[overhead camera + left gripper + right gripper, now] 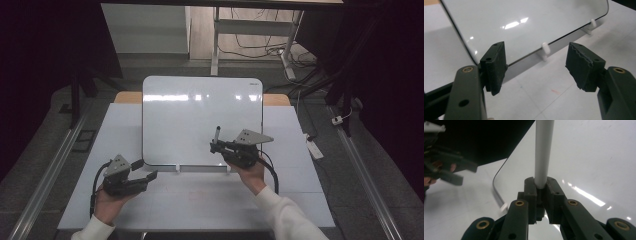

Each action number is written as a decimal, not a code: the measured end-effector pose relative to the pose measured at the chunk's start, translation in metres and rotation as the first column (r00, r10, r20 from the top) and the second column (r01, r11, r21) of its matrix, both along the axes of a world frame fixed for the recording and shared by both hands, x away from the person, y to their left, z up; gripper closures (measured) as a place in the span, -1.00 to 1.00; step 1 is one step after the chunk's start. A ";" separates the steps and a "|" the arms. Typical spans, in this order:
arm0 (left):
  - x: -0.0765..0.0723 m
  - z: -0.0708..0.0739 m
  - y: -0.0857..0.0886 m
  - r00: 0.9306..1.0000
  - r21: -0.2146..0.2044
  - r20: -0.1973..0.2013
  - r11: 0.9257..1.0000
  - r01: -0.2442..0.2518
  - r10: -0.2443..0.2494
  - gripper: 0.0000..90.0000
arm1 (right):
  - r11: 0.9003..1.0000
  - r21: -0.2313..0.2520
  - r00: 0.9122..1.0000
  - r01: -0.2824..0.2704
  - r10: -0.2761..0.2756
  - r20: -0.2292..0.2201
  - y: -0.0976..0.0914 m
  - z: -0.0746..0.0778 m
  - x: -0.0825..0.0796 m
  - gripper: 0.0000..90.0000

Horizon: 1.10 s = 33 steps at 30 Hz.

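A white marker (pixel 544 152) stands upright, clamped between the jaws of the right hand-held gripper (pixel 216 146), over the lower right part of a whiteboard (pixel 190 115) propped on the worktop (pixel 210 195). The left hand-held gripper (pixel 150 176) hangs open and empty near the board's lower left corner.

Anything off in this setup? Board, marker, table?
Nothing stands out. The whiteboard leans in its two white clips, clean and unmarked. The right hand-held gripper is shut on the marker, upright. Only faint small specks mark the table.
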<state>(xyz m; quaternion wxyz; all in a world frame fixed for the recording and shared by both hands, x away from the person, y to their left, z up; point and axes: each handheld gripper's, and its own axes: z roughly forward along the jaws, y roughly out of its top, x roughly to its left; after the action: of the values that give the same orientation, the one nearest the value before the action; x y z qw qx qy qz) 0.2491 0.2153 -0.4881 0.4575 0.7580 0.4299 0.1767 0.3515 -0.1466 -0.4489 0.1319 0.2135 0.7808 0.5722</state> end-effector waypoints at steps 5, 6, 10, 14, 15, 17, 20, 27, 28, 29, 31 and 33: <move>0.000 0.005 -0.004 1.000 -0.010 0.003 1.000 0.004 -0.004 -0.26 | 1.000 0.005 1.000 -0.012 0.012 -0.028 -0.007 -0.013 -0.009 0.78; 0.000 0.006 -0.005 1.000 -0.016 0.006 1.000 0.006 -0.006 -0.26 | 1.000 0.005 1.000 -0.012 0.012 -0.028 -0.007 -0.013 -0.009 0.78; 0.004 0.012 -0.016 0.999 -0.039 0.006 0.999 0.038 -0.038 -0.25 | 1.000 -0.005 0.999 -0.024 0.023 -0.046 -0.008 -0.020 -0.013 0.78; 0.010 0.018 -0.034 0.997 -0.061 0.005 0.995 0.076 -0.076 -0.23 | 0.999 -0.011 0.998 -0.040 0.040 -0.051 -0.004 -0.023 -0.018 0.78; 0.011 0.021 -0.039 0.996 -0.067 0.011 0.994 0.089 -0.088 -0.23 | 0.999 -0.011 0.998 -0.040 0.040 -0.051 -0.004 -0.023 -0.018 0.78; 0.015 0.025 -0.051 0.993 -0.077 0.015 0.990 0.115 -0.114 -0.21 | 0.999 -0.010 0.997 -0.046 0.046 -0.057 -0.002 -0.025 -0.019 0.78; 0.020 0.031 -0.069 0.988 -0.087 0.024 0.984 0.157 -0.156 -0.17 | 0.998 -0.009 0.995 -0.061 0.060 -0.074 0.004 -0.030 -0.022 0.77; 0.028 0.040 -0.102 0.974 -0.100 0.033 0.969 0.226 -0.224 -0.08 | 0.996 -0.003 0.992 -0.092 0.092 -0.092 0.015 -0.035 -0.028 0.77; 0.029 0.040 -0.104 0.974 -0.106 0.029 0.968 0.228 -0.226 -0.04 | 0.995 -0.003 0.990 -0.102 0.101 -0.096 0.018 -0.037 -0.030 0.78; 0.030 0.040 -0.105 0.973 -0.111 0.028 0.967 0.231 -0.229 -0.01 | 0.994 -0.005 0.989 -0.105 0.104 -0.101 0.020 -0.037 -0.031 0.77; 0.031 0.041 -0.108 0.971 -0.115 0.034 0.964 0.239 -0.237 0.02 | 0.994 -0.004 0.989 -0.110 0.109 -0.103 0.022 -0.038 -0.031 0.77; 0.032 0.042 -0.111 0.968 -0.119 0.041 0.961 0.251 -0.248 0.10 | 0.993 -0.006 0.988 -0.115 0.114 -0.109 0.025 -0.040 -0.032 0.77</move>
<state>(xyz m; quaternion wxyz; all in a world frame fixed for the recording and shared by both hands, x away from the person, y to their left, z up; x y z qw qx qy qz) 0.2814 0.1040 -0.4464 0.5276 0.7742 0.3350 0.1006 0.3191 -0.1214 -0.4888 0.0577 0.1981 0.8014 0.5615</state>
